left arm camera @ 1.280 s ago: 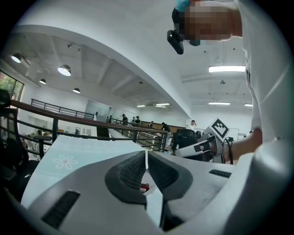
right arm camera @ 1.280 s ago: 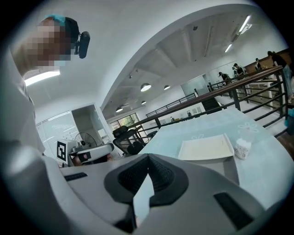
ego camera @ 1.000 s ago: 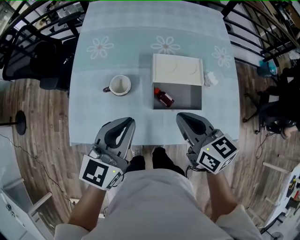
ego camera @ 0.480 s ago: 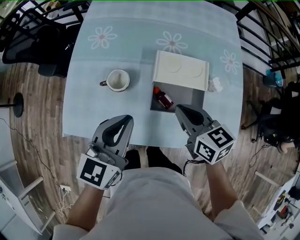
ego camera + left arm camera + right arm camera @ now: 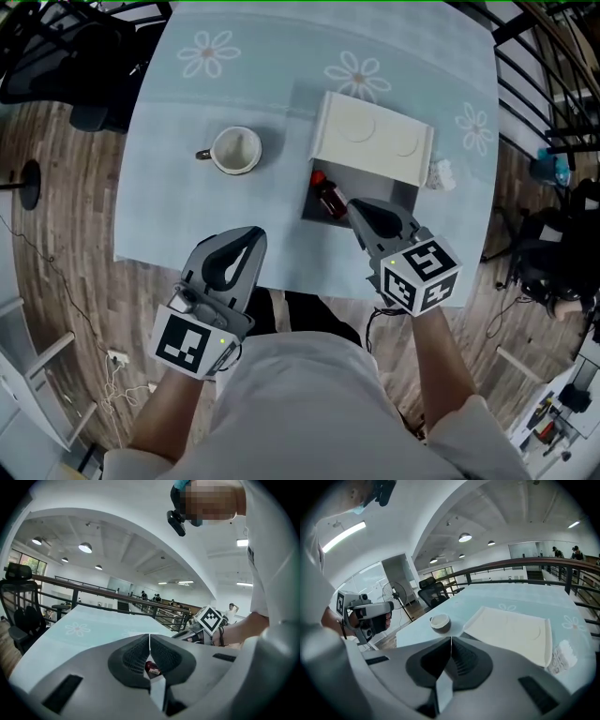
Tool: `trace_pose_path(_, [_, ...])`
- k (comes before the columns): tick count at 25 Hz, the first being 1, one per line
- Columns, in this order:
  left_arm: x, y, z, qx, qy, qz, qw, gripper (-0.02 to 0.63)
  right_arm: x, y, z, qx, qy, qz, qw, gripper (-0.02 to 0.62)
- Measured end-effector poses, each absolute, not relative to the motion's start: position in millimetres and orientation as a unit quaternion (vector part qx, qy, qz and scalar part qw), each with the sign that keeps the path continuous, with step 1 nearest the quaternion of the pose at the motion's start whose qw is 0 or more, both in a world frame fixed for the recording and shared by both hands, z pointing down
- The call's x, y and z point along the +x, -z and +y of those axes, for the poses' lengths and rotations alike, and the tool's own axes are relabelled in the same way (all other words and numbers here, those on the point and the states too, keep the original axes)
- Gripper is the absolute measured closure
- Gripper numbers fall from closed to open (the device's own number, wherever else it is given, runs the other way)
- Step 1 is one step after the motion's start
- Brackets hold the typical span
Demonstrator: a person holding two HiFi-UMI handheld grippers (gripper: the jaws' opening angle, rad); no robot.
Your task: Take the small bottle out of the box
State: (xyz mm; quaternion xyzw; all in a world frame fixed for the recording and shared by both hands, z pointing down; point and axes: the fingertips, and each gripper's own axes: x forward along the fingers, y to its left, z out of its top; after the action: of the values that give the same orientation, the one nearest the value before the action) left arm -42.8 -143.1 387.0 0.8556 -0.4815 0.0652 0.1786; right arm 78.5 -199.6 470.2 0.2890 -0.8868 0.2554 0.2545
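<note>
An open box [image 5: 380, 186] with a grey inside lies on the light blue table, its white lid [image 5: 375, 141] folded back. A small red bottle [image 5: 328, 197] lies in the box's left part. My right gripper [image 5: 356, 208] is shut and empty, with its tip over the box's near edge, just right of the bottle. In the right gripper view the shut jaws [image 5: 451, 640] point toward the lid [image 5: 511, 632]. My left gripper [image 5: 254, 234] is shut and empty at the table's near edge. In the left gripper view the bottle [image 5: 151, 668] shows behind the shut jaws [image 5: 150, 637].
A white mug [image 5: 234, 150] stands left of the box; the same mug [image 5: 439, 621] appears in the right gripper view. A crumpled white wad [image 5: 441, 173] lies at the box's right. A black office chair [image 5: 56, 56] stands at far left, and metal railings [image 5: 553, 84] run along the right.
My right gripper has moved forward from the table's near edge to the box's near rim, beside the bottle. The left gripper has stayed at the near edge.
</note>
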Motion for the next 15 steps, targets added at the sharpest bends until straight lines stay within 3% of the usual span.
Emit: trace_pose_path(15, [-47.2, -418.6, -144.2, 0.841, -0.061, -0.489, 0.222, 0.584, 71.3, -525.0, -206.8, 0.259, -0.239, -0.866, 0.355, 0.572])
